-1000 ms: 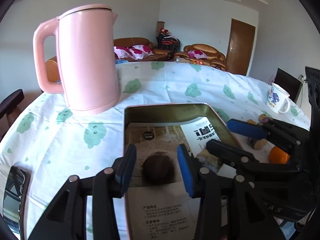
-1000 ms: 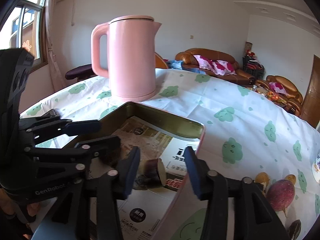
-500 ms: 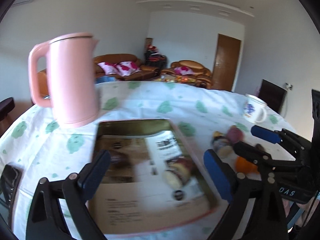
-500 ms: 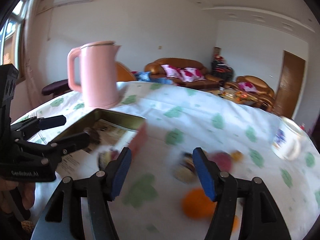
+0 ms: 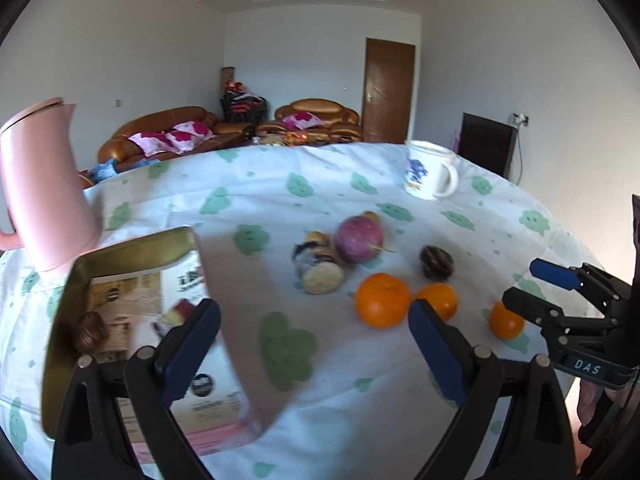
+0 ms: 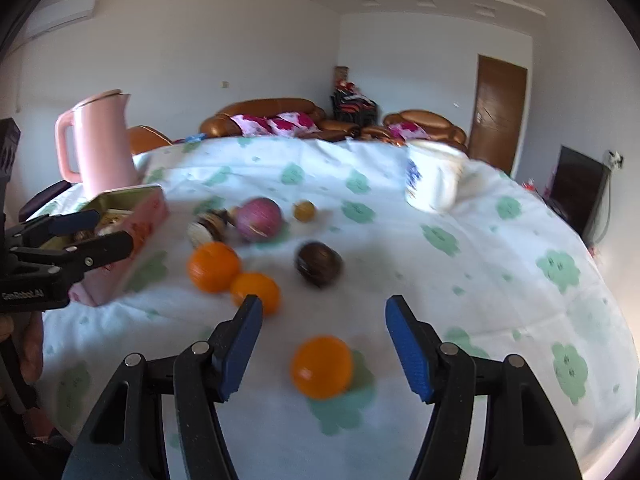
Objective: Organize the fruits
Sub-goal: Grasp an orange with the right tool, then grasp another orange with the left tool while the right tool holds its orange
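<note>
Tin (image 5: 64, 320) holds approx. two fruits, blurred. Six or so left on cloth (image 6: 400, 240), incl. three oranges (image 6: 322, 366). Left gripper (image 5: 314, 330) spread wide, empty; right gripper (image 6: 324, 346) half-spread, empty, nearest orange betw. jaws, untouched.

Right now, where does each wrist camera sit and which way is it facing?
Left wrist: sits on the left gripper, looking forward and down over the table; its open blue fingers frame the tin's edge and cloth before the big orange; the right gripper shows at right.
Right wrist: sits on the right gripper, facing the lone orange between open fingers; the left gripper shows at left.
Shared: pink kettle, mug, purple fruit, dark fruit.
</note>
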`<state>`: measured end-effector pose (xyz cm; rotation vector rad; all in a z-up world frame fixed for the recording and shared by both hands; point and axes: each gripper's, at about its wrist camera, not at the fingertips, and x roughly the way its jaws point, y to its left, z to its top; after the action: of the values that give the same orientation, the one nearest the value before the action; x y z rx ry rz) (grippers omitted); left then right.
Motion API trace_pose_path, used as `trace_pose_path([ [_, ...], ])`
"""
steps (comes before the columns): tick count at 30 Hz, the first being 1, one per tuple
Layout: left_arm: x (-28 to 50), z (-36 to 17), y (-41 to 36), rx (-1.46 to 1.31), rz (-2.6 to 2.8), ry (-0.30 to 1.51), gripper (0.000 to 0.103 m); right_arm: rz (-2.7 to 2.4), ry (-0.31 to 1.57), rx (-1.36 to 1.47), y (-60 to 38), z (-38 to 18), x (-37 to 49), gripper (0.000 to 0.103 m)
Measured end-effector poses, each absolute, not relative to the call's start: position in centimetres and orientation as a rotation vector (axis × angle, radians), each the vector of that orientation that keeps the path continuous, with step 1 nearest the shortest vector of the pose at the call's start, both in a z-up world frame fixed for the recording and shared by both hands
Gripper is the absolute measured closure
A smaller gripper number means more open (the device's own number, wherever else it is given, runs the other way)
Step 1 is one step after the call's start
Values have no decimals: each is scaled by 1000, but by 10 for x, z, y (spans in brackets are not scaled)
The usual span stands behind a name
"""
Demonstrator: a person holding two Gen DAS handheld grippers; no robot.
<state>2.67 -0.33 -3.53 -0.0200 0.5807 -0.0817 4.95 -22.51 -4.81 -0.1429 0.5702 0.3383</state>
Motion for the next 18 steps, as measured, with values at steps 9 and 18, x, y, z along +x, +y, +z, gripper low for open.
trace_pose_path([
  [9, 36, -42, -16, -4, -104, 615, 6, 376, 656, -110, -231, -68, 58, 38],
  [18, 45, -43, -25, -8, -136, 639, 6, 409, 720, -110, -228, -79, 66, 65],
])
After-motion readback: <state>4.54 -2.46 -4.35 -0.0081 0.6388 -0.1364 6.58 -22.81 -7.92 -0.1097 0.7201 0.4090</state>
